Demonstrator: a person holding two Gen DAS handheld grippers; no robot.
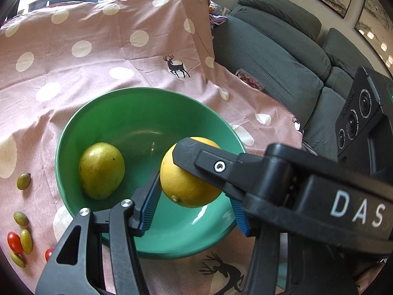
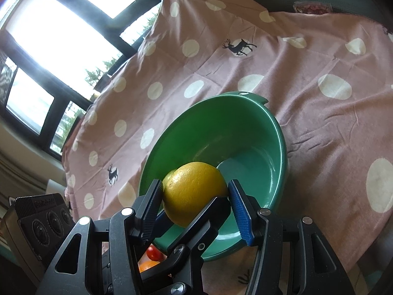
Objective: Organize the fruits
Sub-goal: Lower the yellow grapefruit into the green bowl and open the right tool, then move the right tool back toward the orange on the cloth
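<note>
A green bowl (image 1: 137, 113) sits on a pink polka-dot cloth (image 1: 98, 56). A yellow-green fruit (image 1: 101, 170) lies in its left part. A round yellow citrus fruit (image 1: 186, 184) hangs over the bowl's middle. My right gripper (image 1: 196, 172) comes in from the right, its upper finger across the fruit. In the right wrist view the fruit (image 2: 194, 191) sits between that gripper's (image 2: 196, 198) two fingers, touching both. My left gripper (image 1: 196, 204) has its blue-padded fingers spread wide either side of the fruit, left pad (image 1: 149, 201) just beside it.
Small green olive-like fruits (image 1: 23, 181) and red cherry tomatoes (image 1: 14, 242) lie on the cloth left of the bowl. A grey sofa (image 1: 282, 56) stands at the right behind the cloth. Windows (image 2: 56, 39) are at the far side.
</note>
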